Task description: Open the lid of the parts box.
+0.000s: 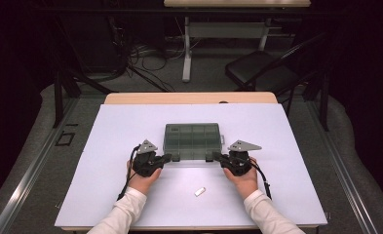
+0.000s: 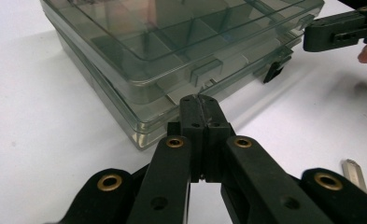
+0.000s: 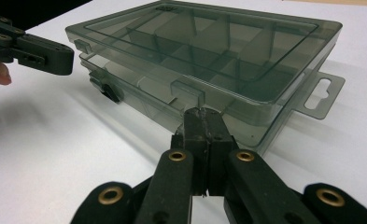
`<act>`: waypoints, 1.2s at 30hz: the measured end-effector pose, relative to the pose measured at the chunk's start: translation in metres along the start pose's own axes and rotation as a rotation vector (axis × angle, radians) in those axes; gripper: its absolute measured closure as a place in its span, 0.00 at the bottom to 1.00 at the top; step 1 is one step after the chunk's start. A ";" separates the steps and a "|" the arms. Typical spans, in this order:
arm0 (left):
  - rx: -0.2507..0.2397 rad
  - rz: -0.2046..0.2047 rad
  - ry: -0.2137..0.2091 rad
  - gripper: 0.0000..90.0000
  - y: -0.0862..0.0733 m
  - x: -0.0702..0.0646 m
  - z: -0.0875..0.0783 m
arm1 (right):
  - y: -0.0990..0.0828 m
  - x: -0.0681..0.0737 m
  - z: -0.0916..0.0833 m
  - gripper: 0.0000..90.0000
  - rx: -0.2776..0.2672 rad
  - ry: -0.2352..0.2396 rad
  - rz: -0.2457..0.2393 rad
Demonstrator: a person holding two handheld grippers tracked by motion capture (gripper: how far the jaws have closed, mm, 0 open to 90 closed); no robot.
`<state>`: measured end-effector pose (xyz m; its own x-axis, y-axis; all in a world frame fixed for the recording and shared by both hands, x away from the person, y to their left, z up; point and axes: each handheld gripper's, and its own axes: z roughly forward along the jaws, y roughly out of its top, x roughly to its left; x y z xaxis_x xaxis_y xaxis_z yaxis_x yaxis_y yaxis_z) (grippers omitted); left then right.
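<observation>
Midway across the white table top (image 1: 130,141), near my edge, sits the clear grey compartment box (image 1: 192,140), lid down, dividers visible, compartments apparently empty. My left gripper (image 1: 168,158) and right gripper (image 1: 214,156) have their jaws pressed together, nothing between them, tips at the box's front latch tabs (image 2: 204,72). Behind my right gripper lies a small silver piece (image 1: 200,191). Beyond the table: grey floor, a black chair (image 1: 262,68), loose cables (image 1: 145,61).
</observation>
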<state>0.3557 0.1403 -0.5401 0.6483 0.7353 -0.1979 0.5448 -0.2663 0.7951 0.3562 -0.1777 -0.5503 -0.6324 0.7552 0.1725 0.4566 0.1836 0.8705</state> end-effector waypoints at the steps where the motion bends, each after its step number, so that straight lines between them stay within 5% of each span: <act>1: -0.002 0.007 0.009 1.00 0.000 0.000 0.000 | 0.001 0.000 0.000 1.00 -0.003 0.001 -0.001; 15: -0.044 0.025 0.089 1.00 0.001 -0.003 -0.001 | 0.003 0.001 -0.003 1.00 -0.020 0.004 0.011; 25: -0.082 0.020 0.097 1.00 0.007 -0.002 -0.004 | 0.004 -0.001 -0.007 0.98 -0.021 -0.016 0.005; 36: -0.109 0.018 0.113 1.00 0.019 -0.003 -0.005 | 0.006 -0.006 -0.012 0.80 -0.006 -0.045 -0.002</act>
<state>0.3611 0.1361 -0.5214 0.5898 0.7982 -0.1223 0.4687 -0.2151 0.8568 0.3553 -0.1891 -0.5404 -0.6043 0.7825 0.1503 0.4519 0.1812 0.8735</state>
